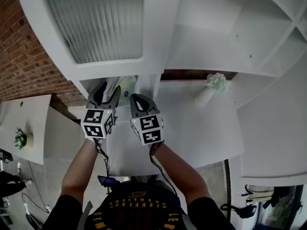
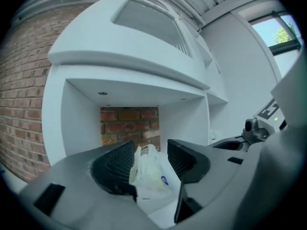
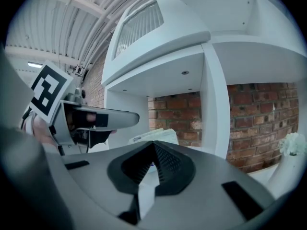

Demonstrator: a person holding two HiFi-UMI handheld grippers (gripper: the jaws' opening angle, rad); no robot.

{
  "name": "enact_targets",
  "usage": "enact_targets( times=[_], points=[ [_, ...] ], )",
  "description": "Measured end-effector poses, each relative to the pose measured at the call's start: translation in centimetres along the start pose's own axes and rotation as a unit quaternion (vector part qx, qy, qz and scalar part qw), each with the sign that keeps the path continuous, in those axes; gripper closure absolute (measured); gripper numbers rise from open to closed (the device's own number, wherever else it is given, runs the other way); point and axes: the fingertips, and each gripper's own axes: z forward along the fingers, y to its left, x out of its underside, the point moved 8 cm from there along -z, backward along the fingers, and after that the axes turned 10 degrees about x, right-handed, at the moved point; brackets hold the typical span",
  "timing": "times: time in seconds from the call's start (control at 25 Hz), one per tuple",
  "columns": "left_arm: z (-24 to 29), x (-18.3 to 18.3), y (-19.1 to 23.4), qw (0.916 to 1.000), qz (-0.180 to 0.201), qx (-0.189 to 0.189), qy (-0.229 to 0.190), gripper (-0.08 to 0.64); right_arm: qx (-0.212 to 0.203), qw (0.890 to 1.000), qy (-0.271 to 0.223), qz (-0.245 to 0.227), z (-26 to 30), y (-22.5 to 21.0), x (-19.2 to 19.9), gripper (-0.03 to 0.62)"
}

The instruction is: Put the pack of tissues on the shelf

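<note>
Pack of tissues (image 2: 149, 174) lies on the shelf (image 2: 62, 123) between the released jaws of the left gripper (image 2: 151, 153). The right gripper (image 3: 152, 150) has its jaws clenched, empty.

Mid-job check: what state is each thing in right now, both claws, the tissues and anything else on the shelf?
left claw: open, jaws apart on either side of the pack, not pressing it.
right claw: shut, nothing between its jaws.
pack of tissues: resting on the floor of the shelf, in its left compartment, ungripped.
vase of flowers: upright in the next compartment to the right.
</note>
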Motion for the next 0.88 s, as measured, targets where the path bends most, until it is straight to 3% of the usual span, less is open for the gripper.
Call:
enact_targets(
  times=[0.52,0.68,0.88],
  points=[
    [-6.5,-0.2,-4.5,0.9935,-0.095,0.044,-0.044,0.362,-0.012,1.000,-0.024,-0.009,-3.7,0.9,-1.2,0.594],
    [-8.6,-0.3,-6.2,0.9910,-0.107,0.055,-0.059,0.362,-0.024,0.998,-0.040,-0.029,-5.5,1.6,-1.7,0.594],
    [-10.8,-0.5,-7.9,0.9893,-0.104,0.065,-0.079,0.362,-0.046,0.998,-0.052,-0.011,-8.0,2.6,-2.3,0.594]
  ],
)
